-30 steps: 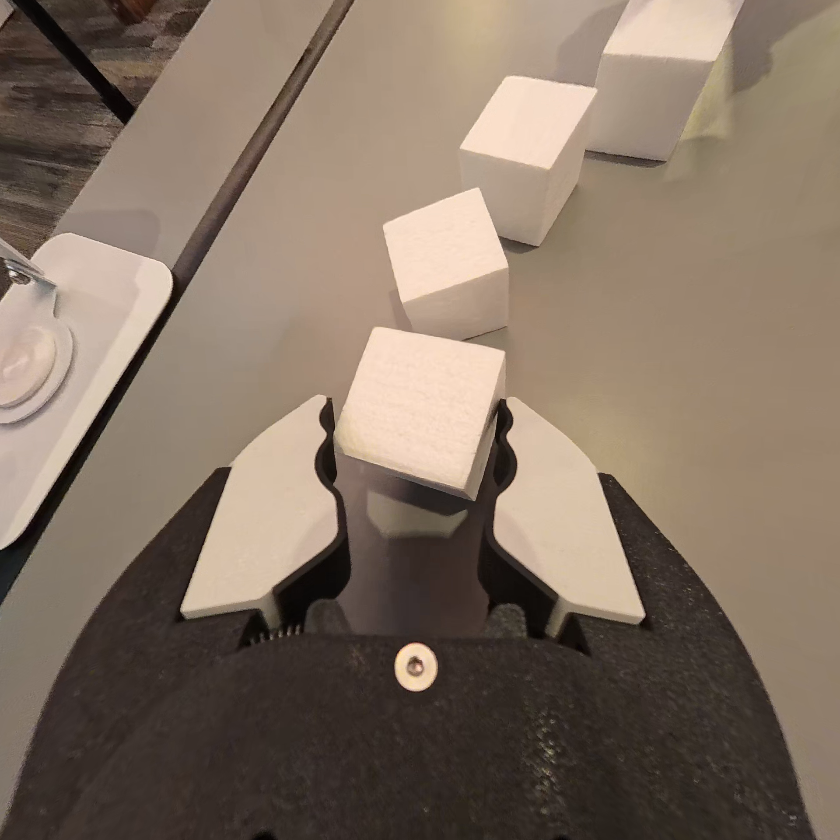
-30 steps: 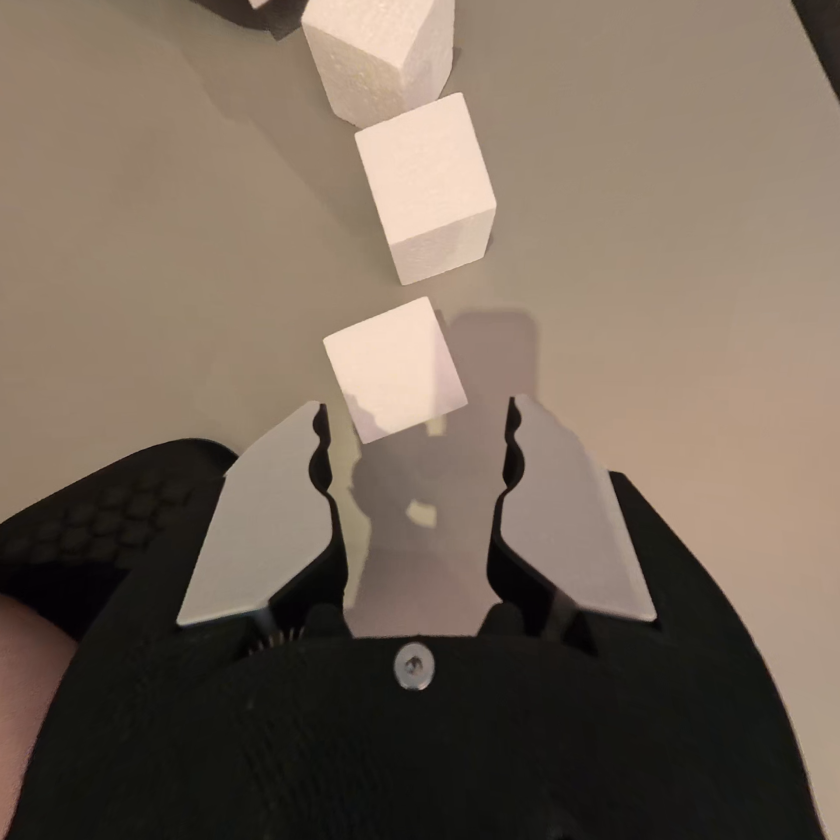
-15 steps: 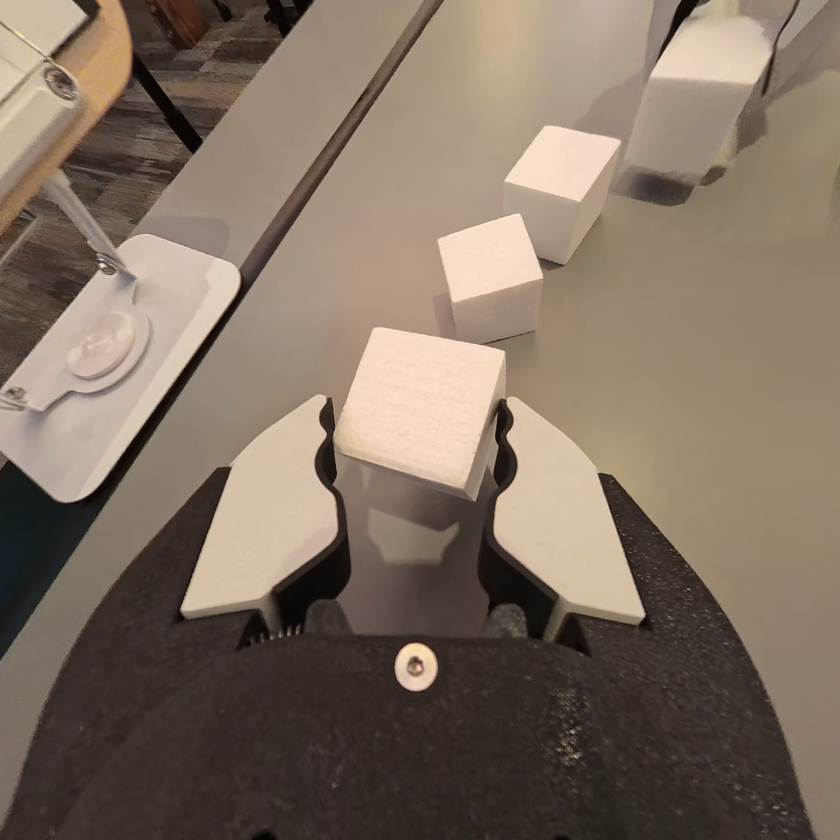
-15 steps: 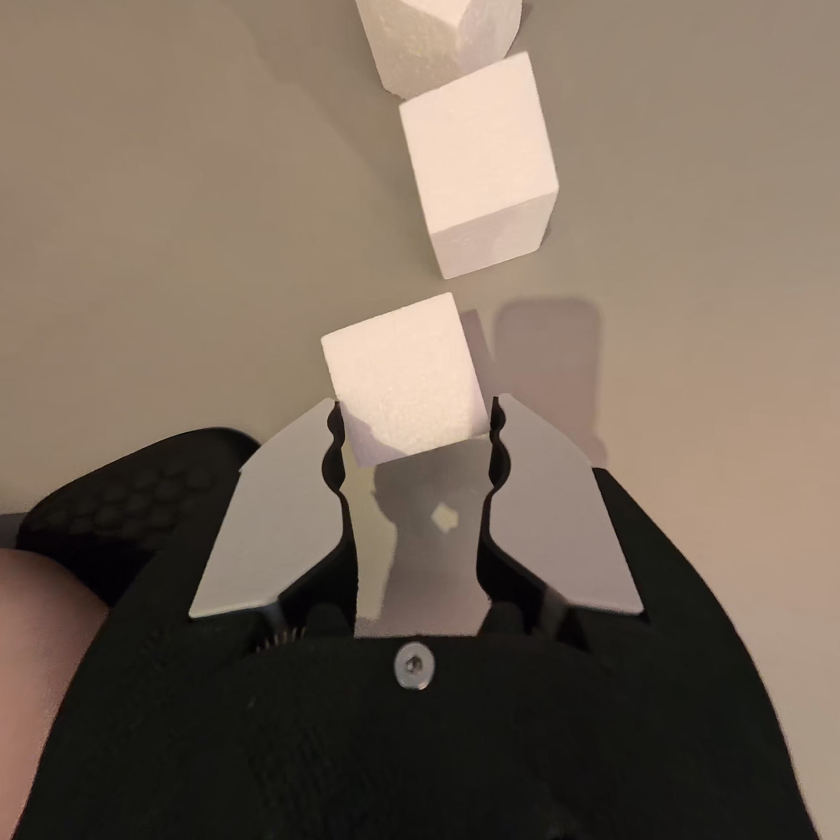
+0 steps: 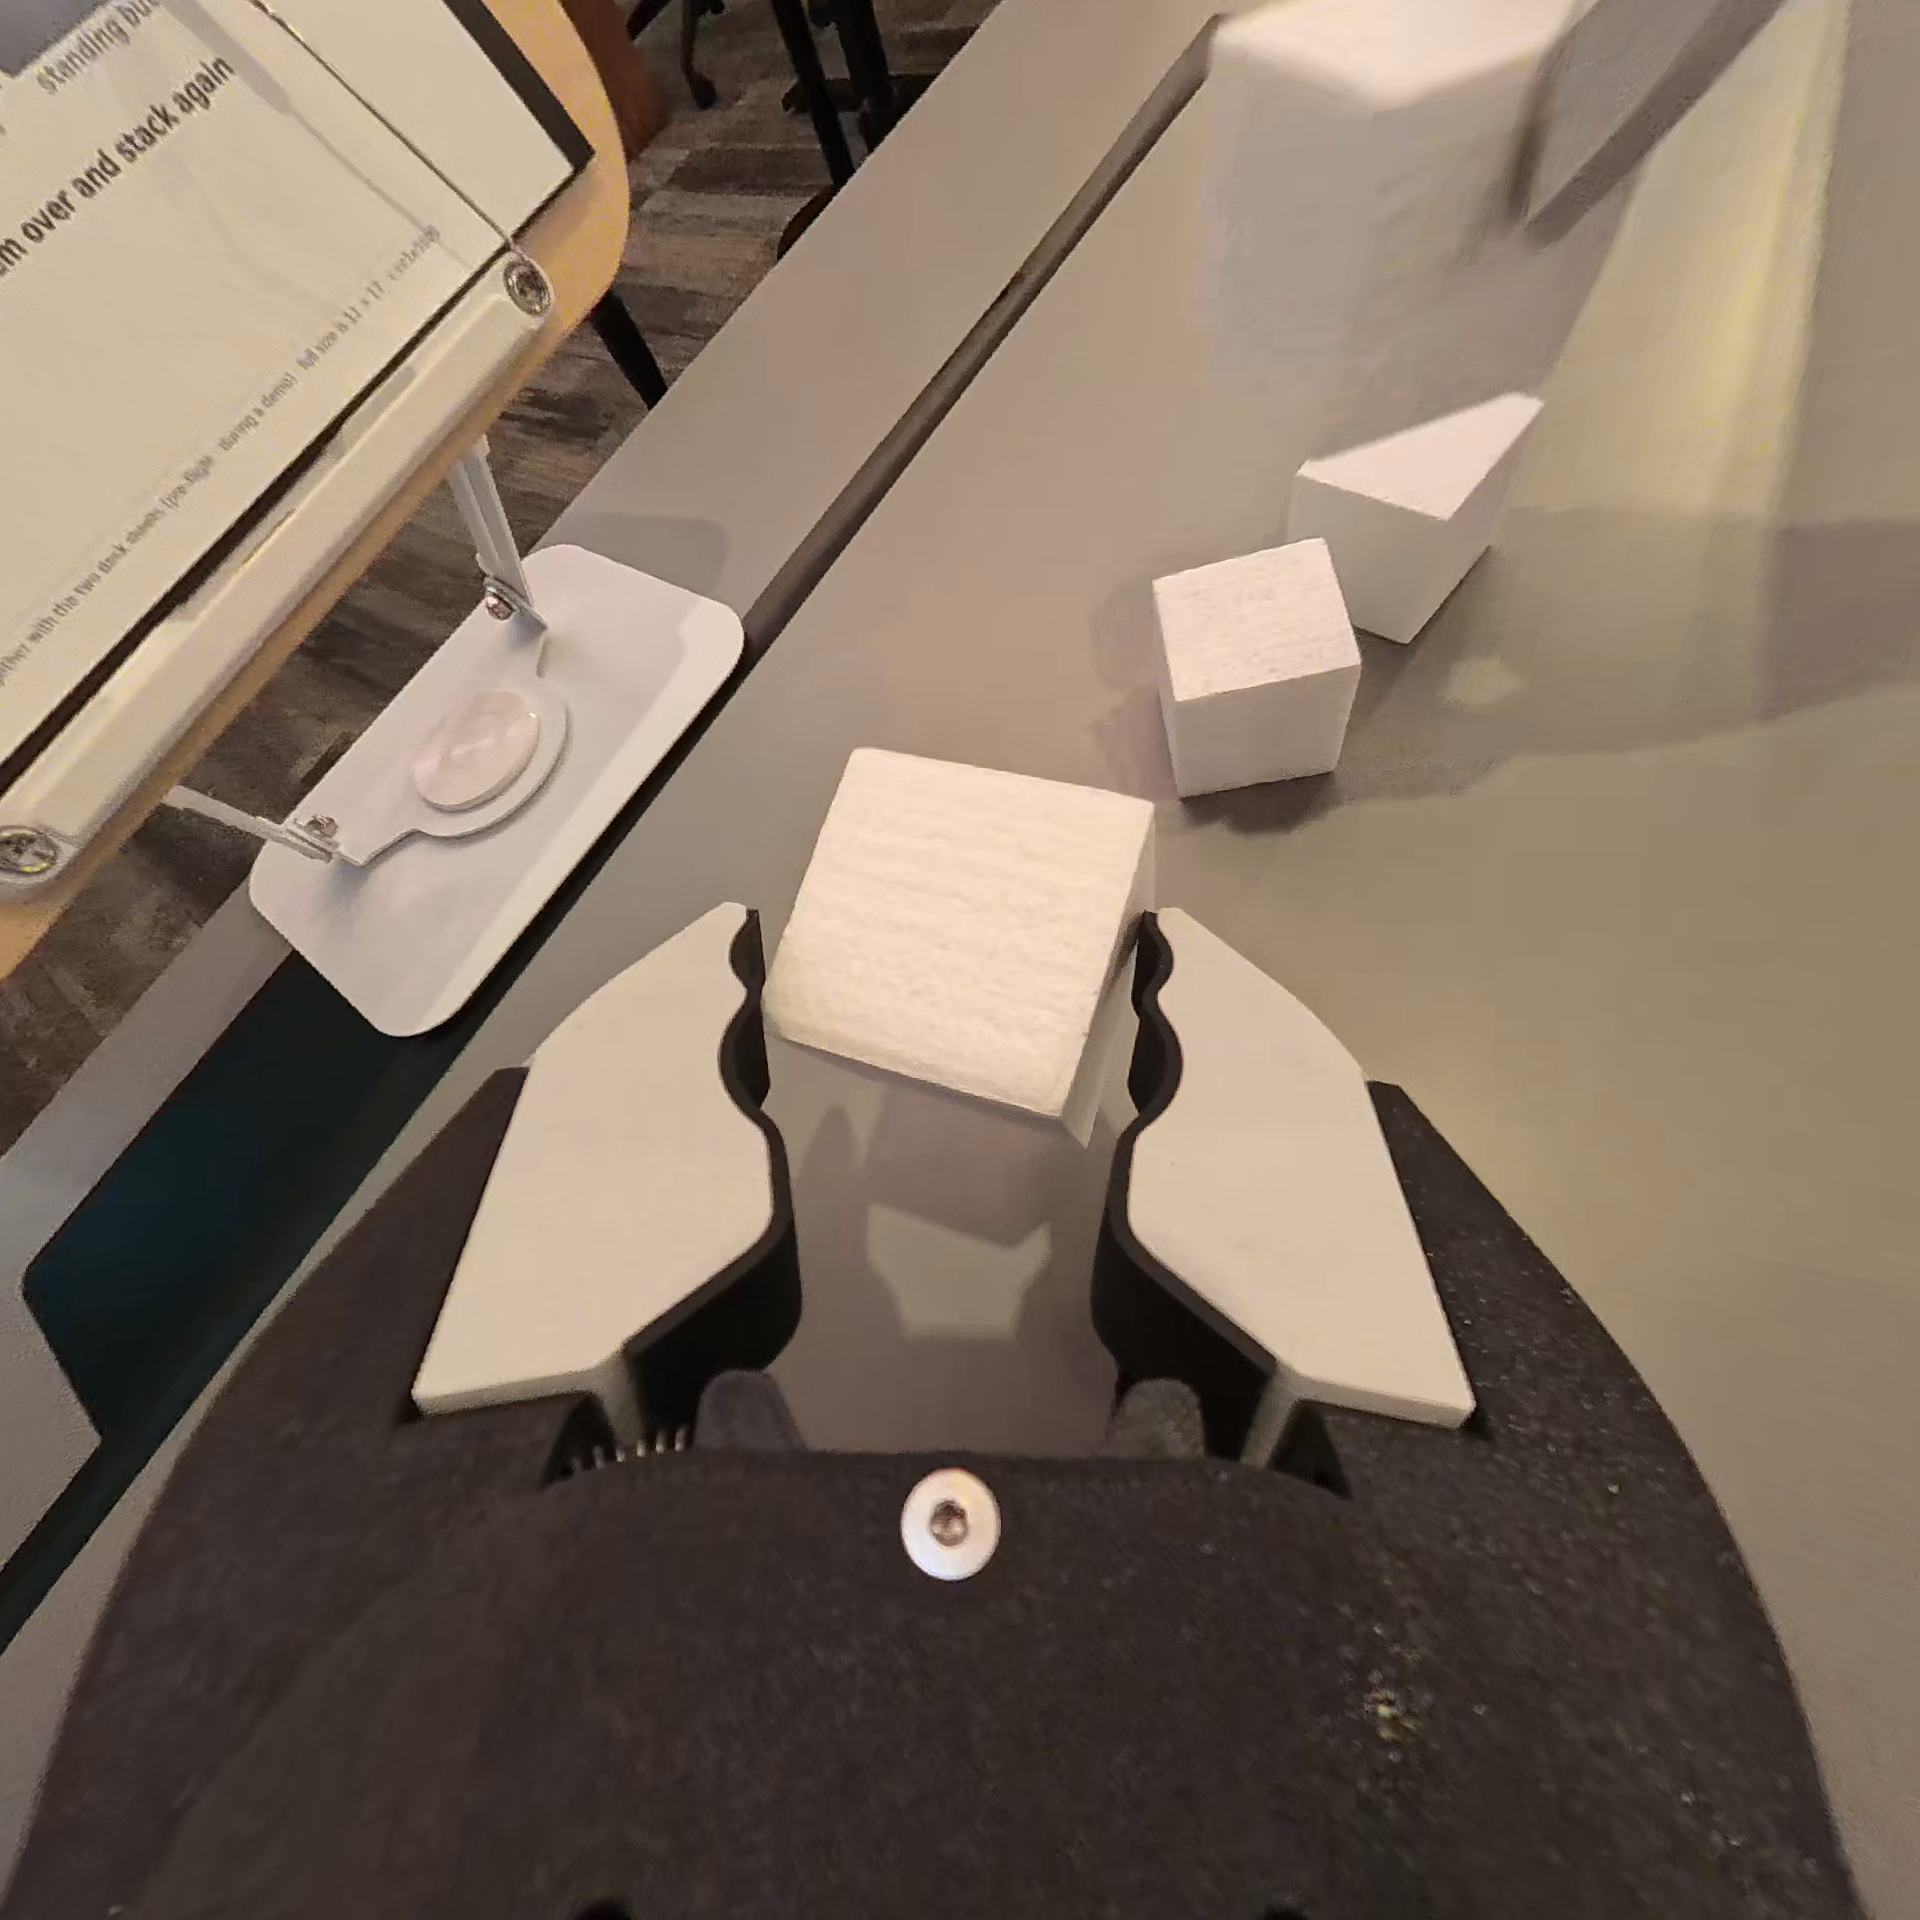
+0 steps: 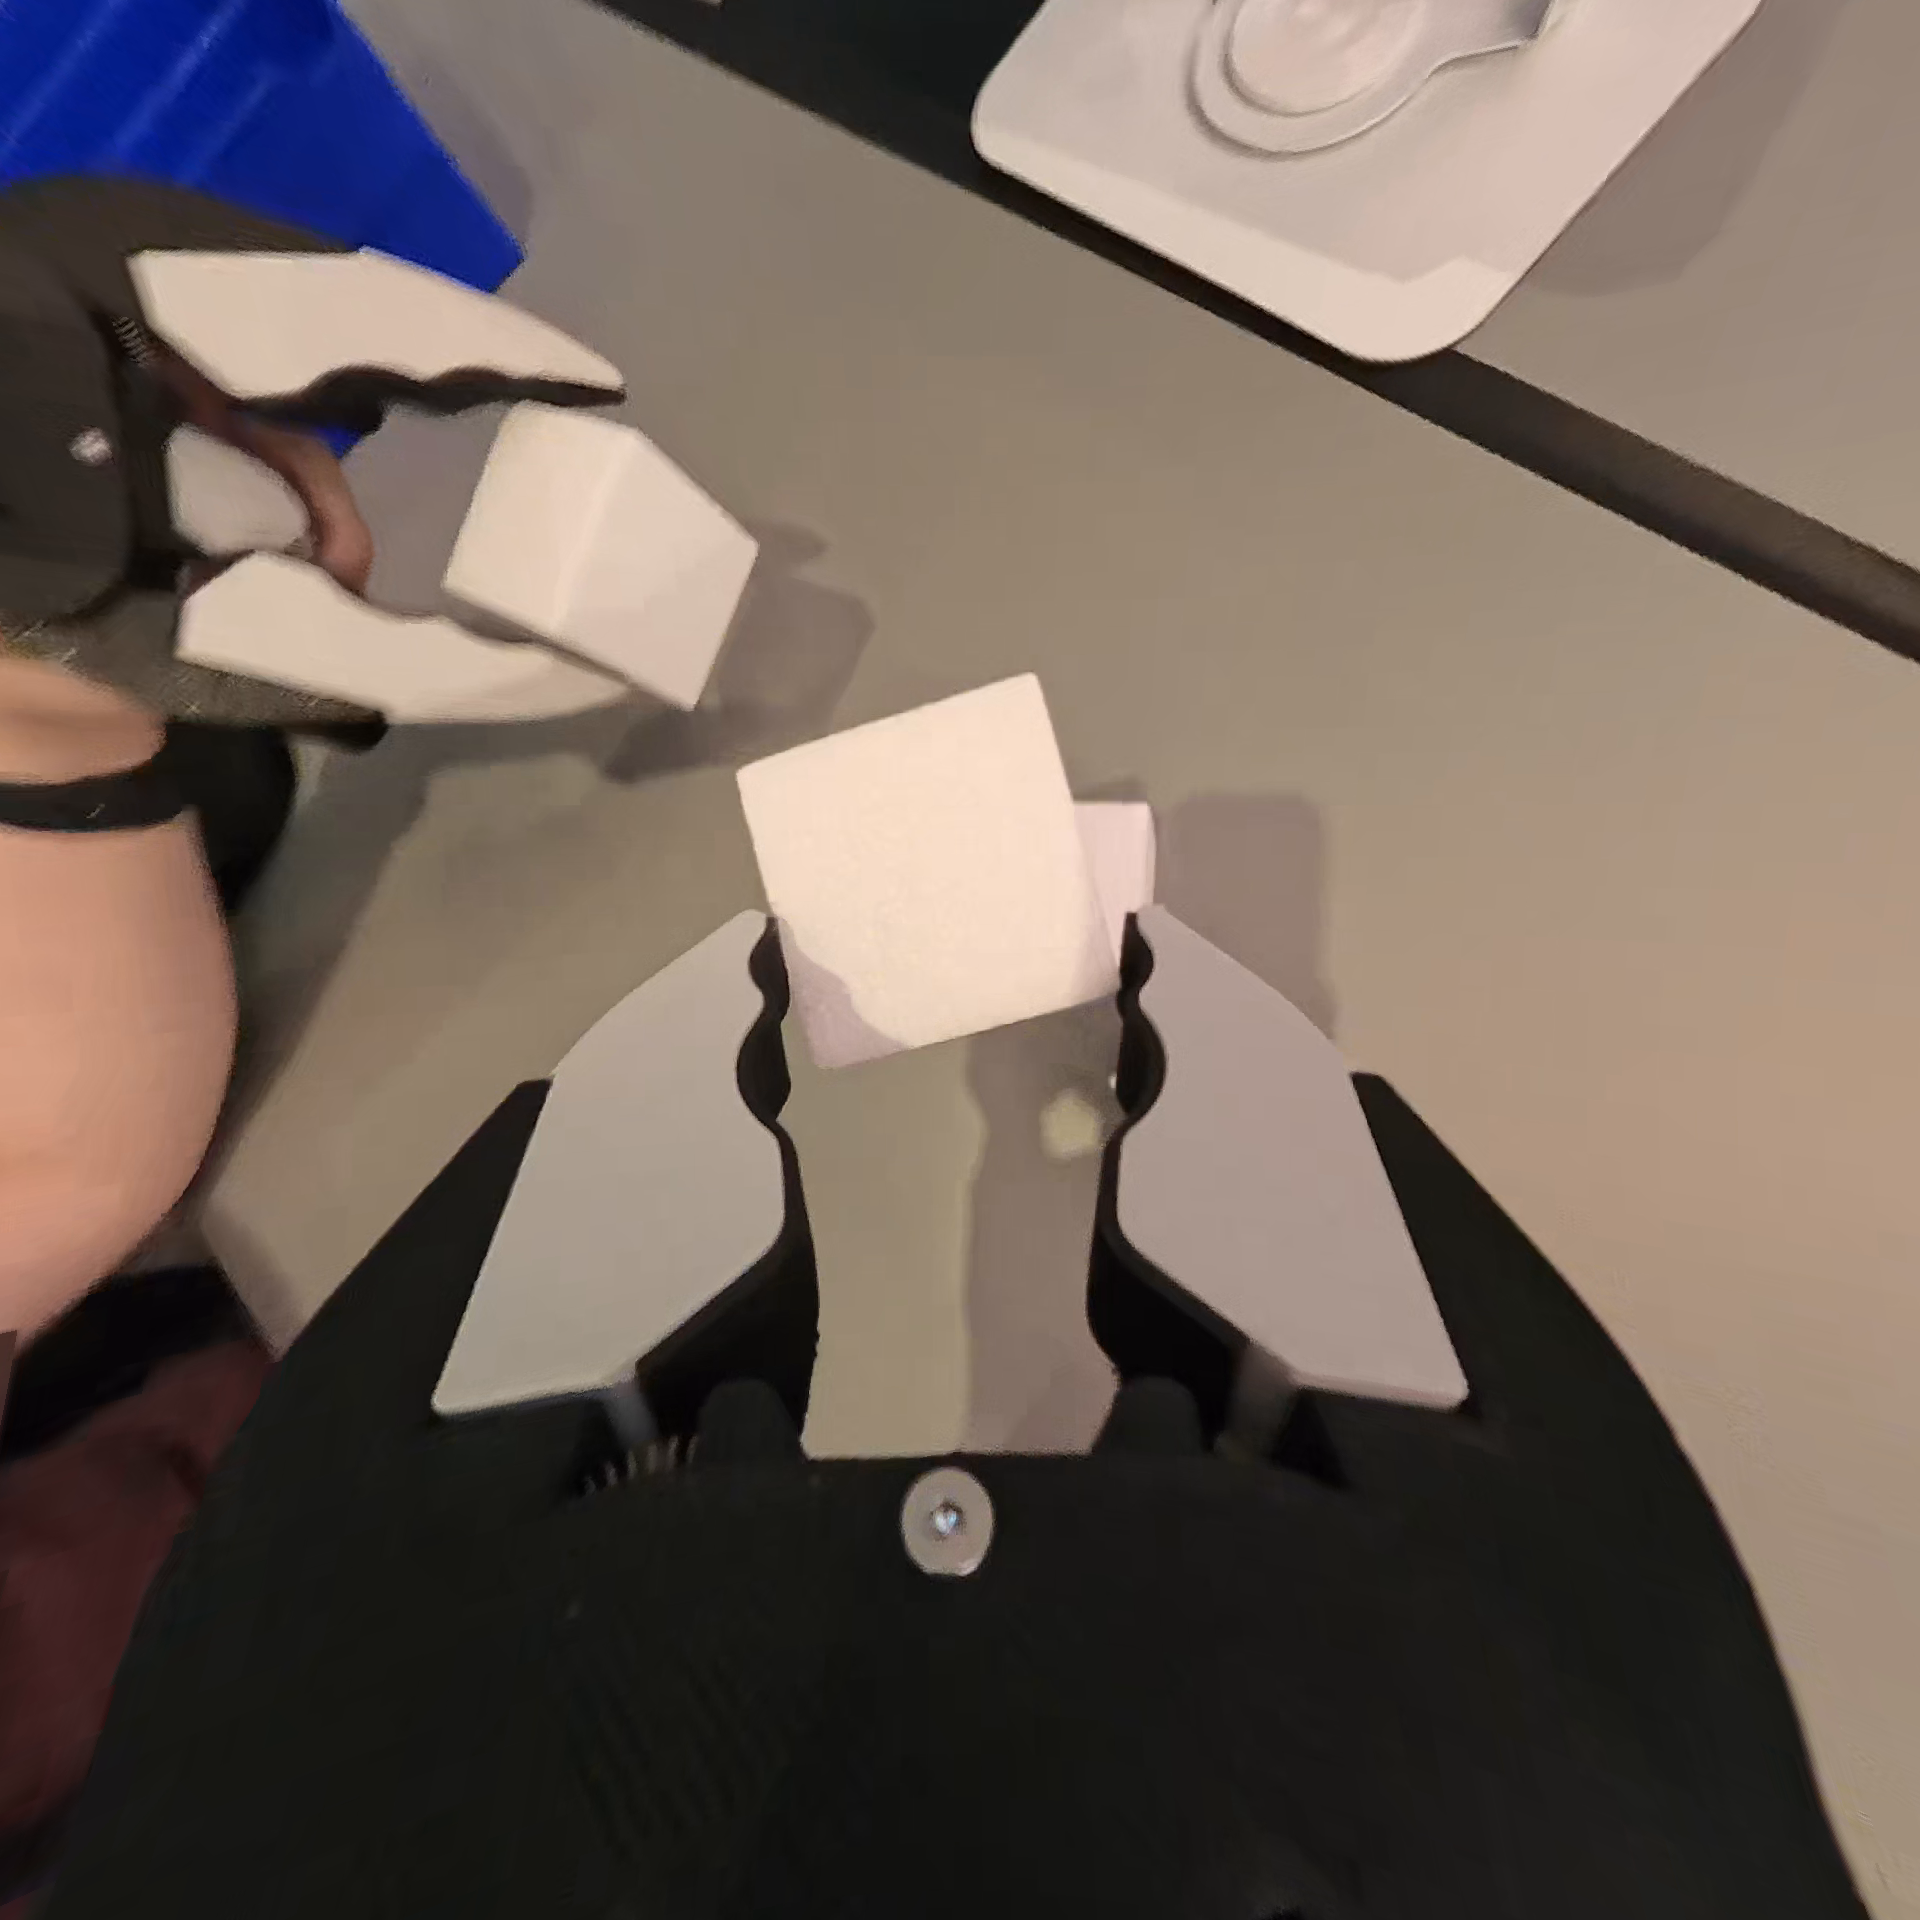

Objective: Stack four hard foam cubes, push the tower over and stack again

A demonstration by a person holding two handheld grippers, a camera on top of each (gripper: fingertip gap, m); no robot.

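left gripper (image 5: 951, 1023) pinching a foam cube (image 5: 961, 925) held off the table (image 5: 1558, 1091) | right gripper (image 6: 951, 1023) clamped on another cube (image 6: 914, 868), also airborne | two loose cubes (image 5: 1252, 681) mid-table | looks like restack start | next: set one down flat as base

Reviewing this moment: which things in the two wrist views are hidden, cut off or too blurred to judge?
- Left wrist view: the big cube is blurred and cut by the top edge; the right gripper's finger is a smear.
- Right wrist view: the held cube hides what lies beneath; only a white sliver shows.
- Right wrist view: the left gripper and its cube are motion-blurred.
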